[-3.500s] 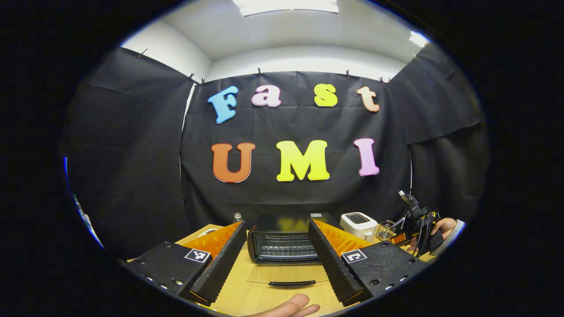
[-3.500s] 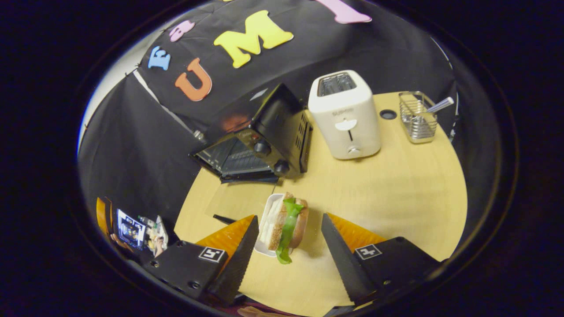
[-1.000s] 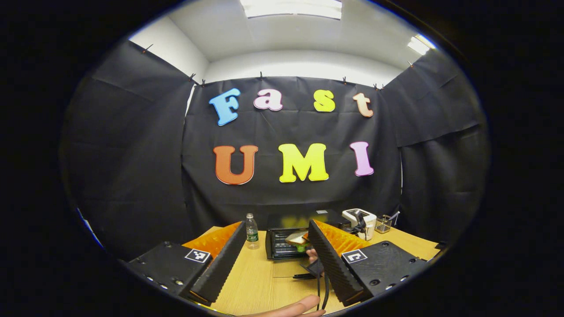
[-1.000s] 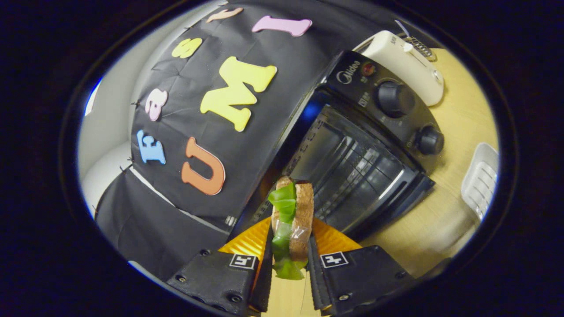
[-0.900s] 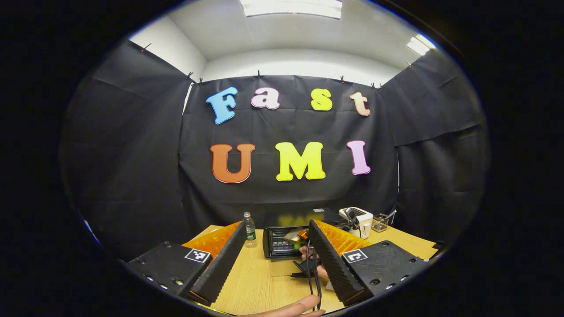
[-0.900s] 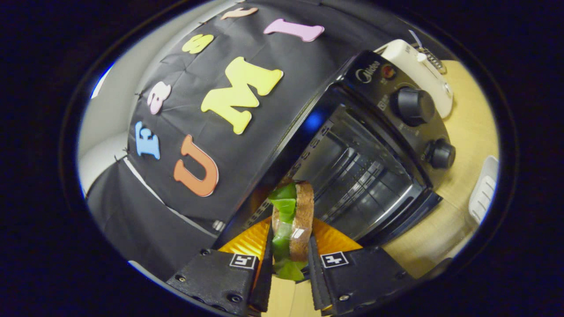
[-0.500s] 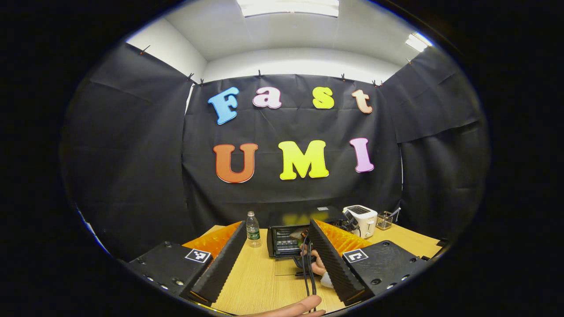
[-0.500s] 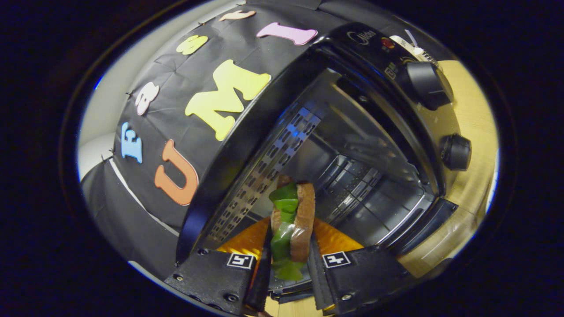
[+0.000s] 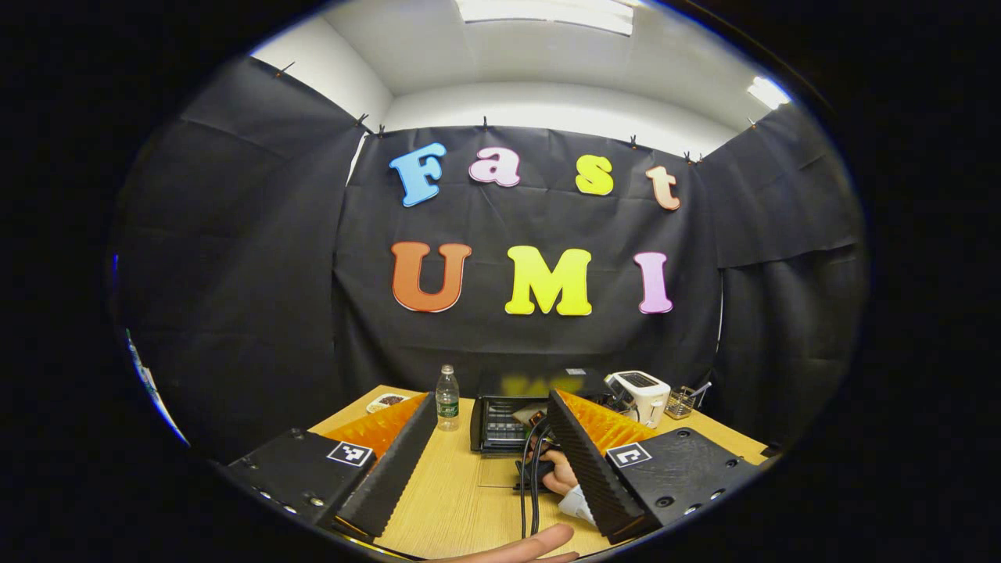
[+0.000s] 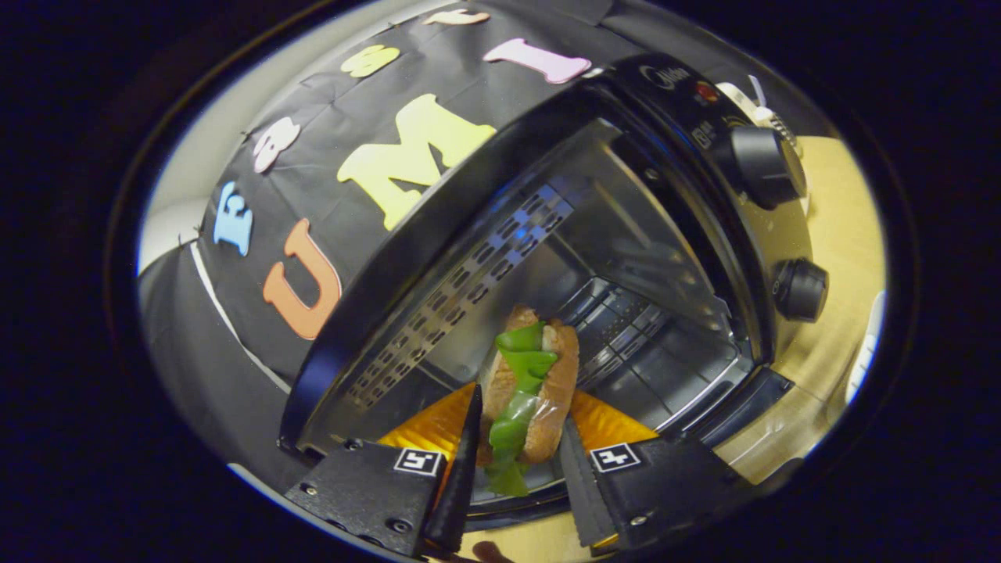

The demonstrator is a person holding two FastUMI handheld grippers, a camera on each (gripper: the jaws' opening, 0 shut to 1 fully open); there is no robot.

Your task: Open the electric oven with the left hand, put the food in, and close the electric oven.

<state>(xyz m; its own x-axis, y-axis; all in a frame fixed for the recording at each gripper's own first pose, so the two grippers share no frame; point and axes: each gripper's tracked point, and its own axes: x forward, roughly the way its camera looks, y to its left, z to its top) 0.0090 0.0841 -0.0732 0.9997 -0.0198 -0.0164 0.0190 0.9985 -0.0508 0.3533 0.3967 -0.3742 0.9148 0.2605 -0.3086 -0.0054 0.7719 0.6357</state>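
Sandwich point(image 10: 525, 391): brown crusty bread with a floppy green lettuce leaf, standing on edge between my right gripper point(image 10: 516, 469) fingers, long axis running away from me into the oven point(image 10: 626, 258). It sits inside the open cavity, over the wire rack. My right fingers look slightly spread beside the bread; can't tell if both are pressing on it.

Oven: black metal box, perforated strip along the inner wall, ribbed rack, two round knobs point(image 10: 762, 168) on the panel right of the cavity. The cavity walls sit near the fingers on both sides.

My left gripper point(image 9: 489, 461) is held well back over the wooden table point(image 9: 453, 500), serrated fingers wide apart, holding nothing. Beyond it: the oven with its glass door point(image 9: 500, 473) flat on the table, the hand point(image 9: 559, 478) on the other gripper at the door, and trailing cables. Clear plastic bottle point(image 9: 446, 399) left of the oven, white toaster point(image 9: 640, 393) and wire basket point(image 9: 680, 403) right.
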